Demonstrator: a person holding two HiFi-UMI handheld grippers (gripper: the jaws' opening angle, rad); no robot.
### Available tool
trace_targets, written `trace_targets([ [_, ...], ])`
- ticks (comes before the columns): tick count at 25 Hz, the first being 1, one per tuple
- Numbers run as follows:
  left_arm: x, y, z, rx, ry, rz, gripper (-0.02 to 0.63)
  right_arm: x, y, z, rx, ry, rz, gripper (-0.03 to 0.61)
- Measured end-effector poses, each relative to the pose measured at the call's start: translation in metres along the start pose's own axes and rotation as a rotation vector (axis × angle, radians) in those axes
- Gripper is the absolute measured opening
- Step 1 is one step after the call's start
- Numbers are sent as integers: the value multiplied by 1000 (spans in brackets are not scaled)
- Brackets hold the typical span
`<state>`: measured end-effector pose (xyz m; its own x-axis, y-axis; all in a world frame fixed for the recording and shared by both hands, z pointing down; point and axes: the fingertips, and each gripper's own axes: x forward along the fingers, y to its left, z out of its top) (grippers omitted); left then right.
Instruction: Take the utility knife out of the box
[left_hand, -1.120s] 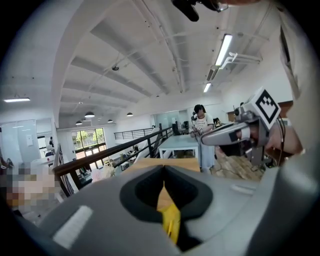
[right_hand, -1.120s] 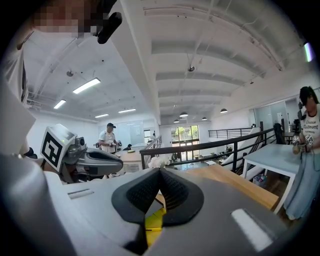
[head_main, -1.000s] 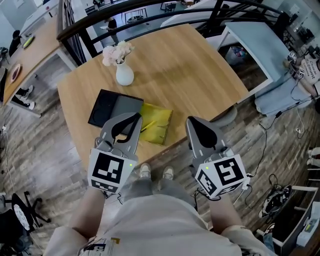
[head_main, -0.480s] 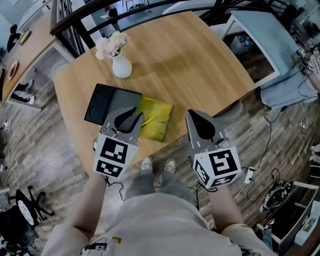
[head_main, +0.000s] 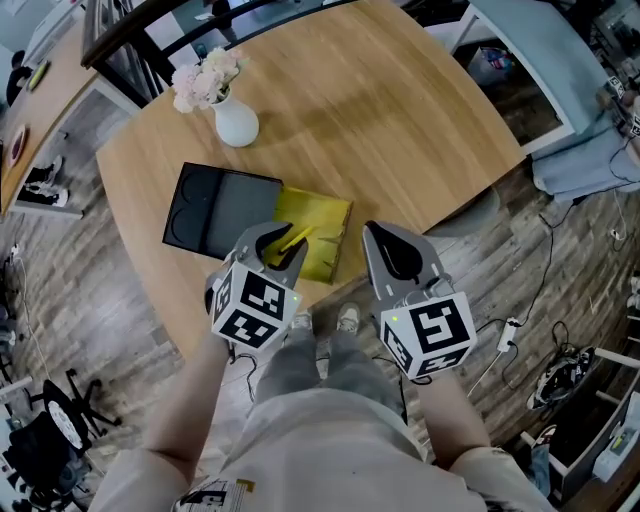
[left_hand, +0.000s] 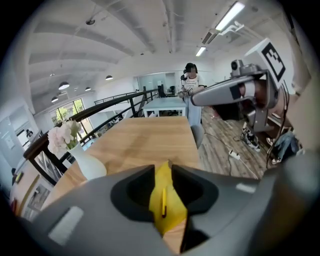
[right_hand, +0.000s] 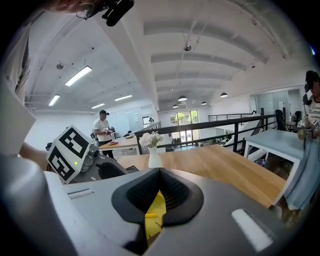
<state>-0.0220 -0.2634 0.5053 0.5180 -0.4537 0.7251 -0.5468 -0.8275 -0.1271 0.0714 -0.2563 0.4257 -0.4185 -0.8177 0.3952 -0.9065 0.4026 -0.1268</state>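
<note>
A flat black box (head_main: 215, 208) lies open on the wooden table (head_main: 400, 120). Against its right side lies a yellow sheet (head_main: 322, 232) with a slim yellow utility knife (head_main: 293, 238) on it. My left gripper (head_main: 280, 240) hangs over the sheet's near end. Its jaws are opening and press on nothing. In the left gripper view the knife (left_hand: 162, 202) shows through the gap below my left gripper (left_hand: 162, 167). My right gripper (head_main: 373, 229) is to the right at the table's near edge, its jaws together and empty. The yellow sheet (right_hand: 155, 215) shows through the hollow of my right gripper (right_hand: 160, 171).
A white vase (head_main: 236, 122) with pale flowers stands behind the box at the far left. The table's near edge runs just under both grippers, with wood floor below. A dark railing (head_main: 150, 40) and a white table (head_main: 530, 60) stand beyond. A person (left_hand: 190, 80) stands far off.
Both grippers have come down toward the table's near edge. The left gripper's jaws have gone from shut to open, and it now sits over the yellow sheet.
</note>
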Motion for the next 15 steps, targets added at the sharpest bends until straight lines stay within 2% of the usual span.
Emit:
trace_targets([
  [5, 34, 2, -27, -6, 89, -24, 107, 22, 1, -24, 18, 47, 24, 0],
  [15, 93, -8, -83, 40, 299, -78, 109, 48, -4, -58, 62, 121, 46, 0],
])
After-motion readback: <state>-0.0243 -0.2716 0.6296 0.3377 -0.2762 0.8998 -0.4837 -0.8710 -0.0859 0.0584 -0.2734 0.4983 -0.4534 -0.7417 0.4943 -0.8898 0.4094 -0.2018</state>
